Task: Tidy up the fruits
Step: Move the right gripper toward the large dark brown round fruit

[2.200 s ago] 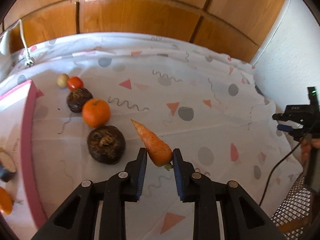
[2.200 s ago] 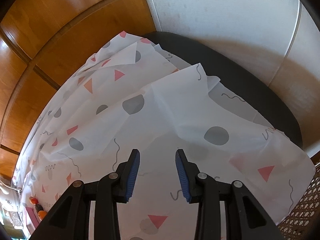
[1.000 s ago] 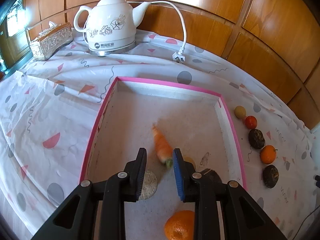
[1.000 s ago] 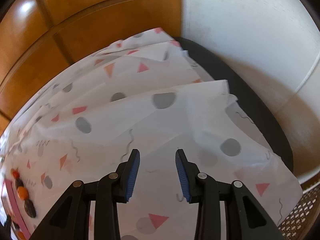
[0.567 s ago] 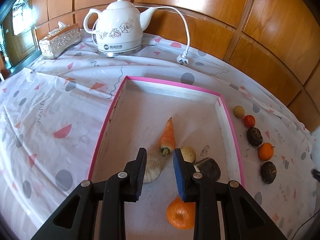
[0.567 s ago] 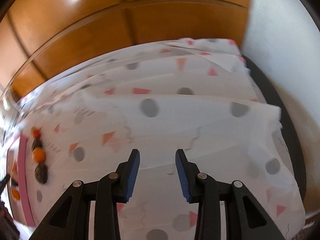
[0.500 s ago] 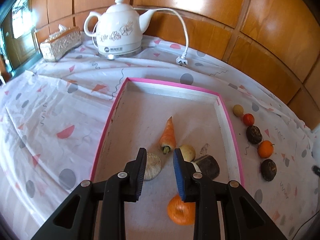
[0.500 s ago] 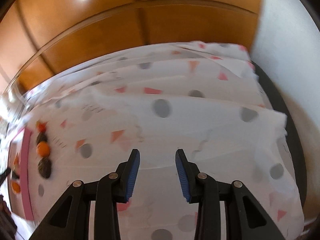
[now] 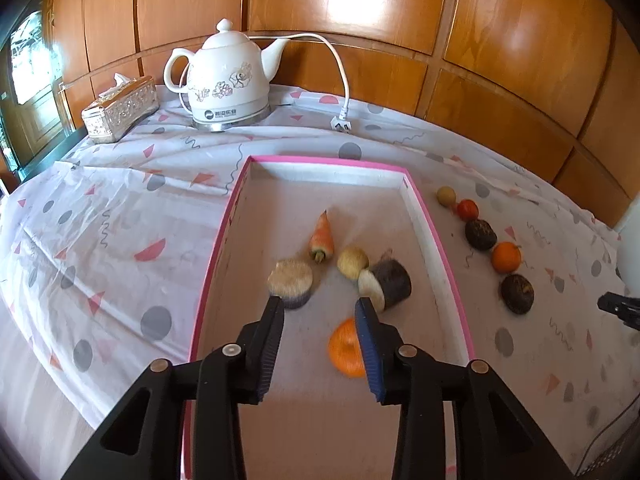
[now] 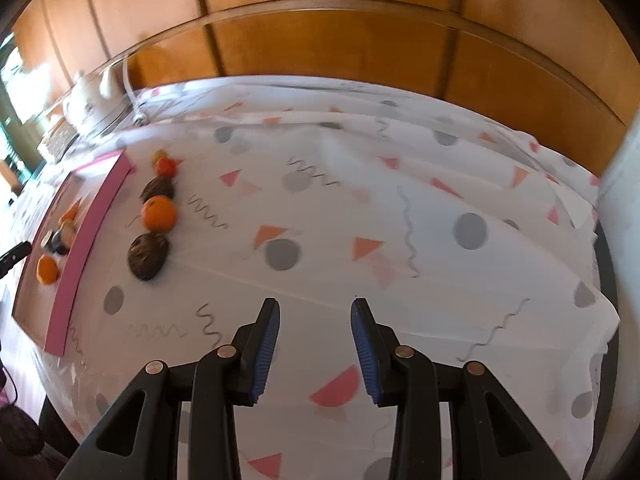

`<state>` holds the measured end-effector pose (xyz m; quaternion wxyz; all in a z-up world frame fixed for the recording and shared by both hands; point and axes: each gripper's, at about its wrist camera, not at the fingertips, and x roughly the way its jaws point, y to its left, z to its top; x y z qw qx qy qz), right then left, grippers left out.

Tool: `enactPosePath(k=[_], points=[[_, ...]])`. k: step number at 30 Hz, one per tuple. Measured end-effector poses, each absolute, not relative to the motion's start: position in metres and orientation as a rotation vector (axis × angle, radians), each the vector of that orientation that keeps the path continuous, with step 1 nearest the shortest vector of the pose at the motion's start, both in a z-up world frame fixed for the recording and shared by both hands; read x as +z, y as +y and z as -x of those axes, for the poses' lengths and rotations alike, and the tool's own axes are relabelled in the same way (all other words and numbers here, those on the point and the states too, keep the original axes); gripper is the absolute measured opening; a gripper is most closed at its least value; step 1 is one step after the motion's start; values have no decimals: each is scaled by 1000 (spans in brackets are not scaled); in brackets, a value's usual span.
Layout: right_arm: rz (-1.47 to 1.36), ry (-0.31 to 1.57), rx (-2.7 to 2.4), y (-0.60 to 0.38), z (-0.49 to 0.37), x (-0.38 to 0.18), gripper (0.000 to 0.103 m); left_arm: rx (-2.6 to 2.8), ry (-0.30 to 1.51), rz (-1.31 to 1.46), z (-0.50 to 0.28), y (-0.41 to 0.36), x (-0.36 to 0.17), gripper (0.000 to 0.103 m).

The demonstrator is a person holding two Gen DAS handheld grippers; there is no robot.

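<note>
My left gripper [image 9: 320,308] is opening, empty, above the carrot [image 9: 322,236] mid-tray [image 9: 436,236]; my right gripper [image 10: 314,312] stands spread, empty.

Looked like home dining room: wood-panelled wall [image 9: 360,12] behind tabletop [image 9: 100,216] under patterned plastic cloth; white floral electric kettle [image 9: 228,80] and ornate tissue box [image 9: 120,110] stood at tabletop's far left corner.

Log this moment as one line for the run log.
stage: carrot lying in pink-rimmed tray | left tongs: opening, nothing between | right tongs: empty, over tablecloth | remaining: five fruits in row beside tray
</note>
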<state>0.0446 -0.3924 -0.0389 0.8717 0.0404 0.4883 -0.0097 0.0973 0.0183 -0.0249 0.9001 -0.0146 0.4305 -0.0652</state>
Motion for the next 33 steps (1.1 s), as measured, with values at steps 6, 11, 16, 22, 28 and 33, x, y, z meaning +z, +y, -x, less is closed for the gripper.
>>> enactPosePath(k=[6, 11, 16, 22, 28, 33], points=[[-22, 1055, 24, -371, -46, -49, 37, -114, 892, 38, -81, 28, -26, 40], [3, 1068, 44, -363, -45, -51, 37, -90, 888, 45, -68, 35, -27, 47], [31, 1085, 72, -351, -45, -54, 37, -75, 884, 57, -58, 42, -27, 49], [66, 1112, 130, -324, -47, -57, 37, -72, 880, 67, -52, 47, -27, 50], [65, 1128, 200, -290, -58, -58, 44, -68, 878, 70, -48, 51, -27, 50], [70, 1131, 229, -266, -70, -63, 45, -60, 877, 89, -46, 56, -27, 51]])
